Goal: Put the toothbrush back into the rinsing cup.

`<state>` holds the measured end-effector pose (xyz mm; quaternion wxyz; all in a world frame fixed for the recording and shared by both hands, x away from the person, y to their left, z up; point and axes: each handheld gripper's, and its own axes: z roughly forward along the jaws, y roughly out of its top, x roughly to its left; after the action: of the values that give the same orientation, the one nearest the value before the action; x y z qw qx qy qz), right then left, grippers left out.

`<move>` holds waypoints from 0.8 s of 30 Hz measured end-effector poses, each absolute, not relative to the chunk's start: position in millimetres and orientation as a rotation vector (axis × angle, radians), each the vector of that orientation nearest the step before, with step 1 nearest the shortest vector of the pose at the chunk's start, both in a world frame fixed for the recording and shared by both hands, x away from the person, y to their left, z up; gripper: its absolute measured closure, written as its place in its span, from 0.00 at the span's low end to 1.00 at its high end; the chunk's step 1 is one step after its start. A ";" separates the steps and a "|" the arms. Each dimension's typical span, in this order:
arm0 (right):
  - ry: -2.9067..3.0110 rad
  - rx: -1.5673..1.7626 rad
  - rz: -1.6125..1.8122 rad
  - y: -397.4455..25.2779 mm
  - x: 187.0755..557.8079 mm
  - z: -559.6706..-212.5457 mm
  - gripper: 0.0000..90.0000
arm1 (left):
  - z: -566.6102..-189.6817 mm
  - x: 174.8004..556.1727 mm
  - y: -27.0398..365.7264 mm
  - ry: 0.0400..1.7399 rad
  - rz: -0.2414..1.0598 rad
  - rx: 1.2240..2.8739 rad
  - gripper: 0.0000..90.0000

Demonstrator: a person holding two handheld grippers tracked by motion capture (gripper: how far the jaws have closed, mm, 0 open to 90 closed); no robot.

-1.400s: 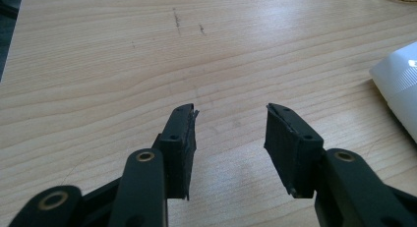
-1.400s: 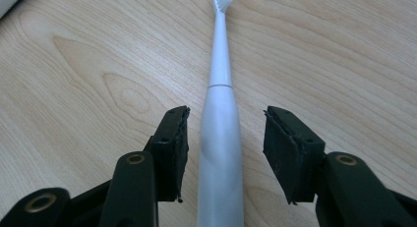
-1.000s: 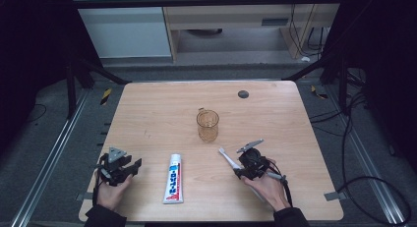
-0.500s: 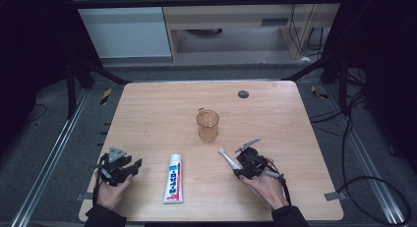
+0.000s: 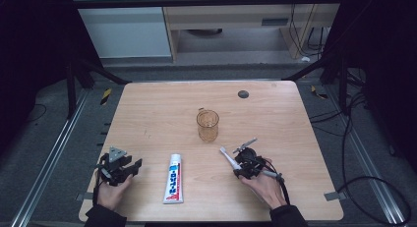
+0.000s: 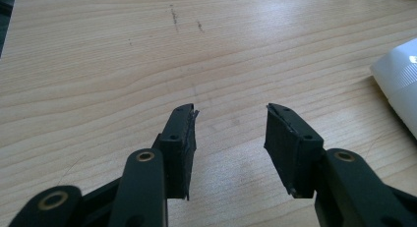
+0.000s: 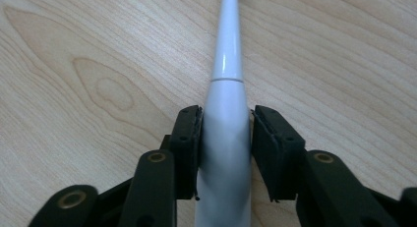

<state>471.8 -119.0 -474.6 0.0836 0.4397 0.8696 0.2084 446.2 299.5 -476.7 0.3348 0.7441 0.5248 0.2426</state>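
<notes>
A white toothbrush (image 5: pixel 227 157) lies on the wooden table (image 5: pixel 157 114), its head pointing toward the amber glass cup (image 5: pixel 207 125). My right gripper (image 5: pixel 244 161) is shut on its handle; in the right gripper view both black pads of that gripper (image 7: pixel 226 124) press the toothbrush (image 7: pixel 226 74) low over the wood. My left gripper (image 5: pixel 134 168) rests at the front left, open, with nothing between its jaws (image 6: pixel 231 124). A white toothpaste tube (image 5: pixel 173 179) lies between the two hands, and its cap end (image 6: pixel 401 84) shows to the right of the left gripper.
A small dark round disc (image 5: pixel 243 94) sits near the table's far edge. Black frame bars and cables run around the table, and a cabinet stands behind it.
The right gripper's jaws have drawn slightly closer together around the toothbrush. The left gripper, tube and cup have stayed put.
</notes>
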 end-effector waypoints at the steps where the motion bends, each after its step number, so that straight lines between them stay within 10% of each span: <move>1: 2.596 1.312 0.622 -119.0 471.8 -474.6 0.74 | -476.8 446.2 299.5 1.370 0.633 1.942 0.60; 24: 2.505 1.322 0.807 -132.1 465.9 -448.5 0.75 | -476.6 446.2 299.8 1.370 0.632 1.940 0.60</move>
<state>465.9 -132.1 -448.5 0.0978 0.4468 0.8465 0.2726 446.2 299.8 -476.6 0.3353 0.7437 0.5253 0.2421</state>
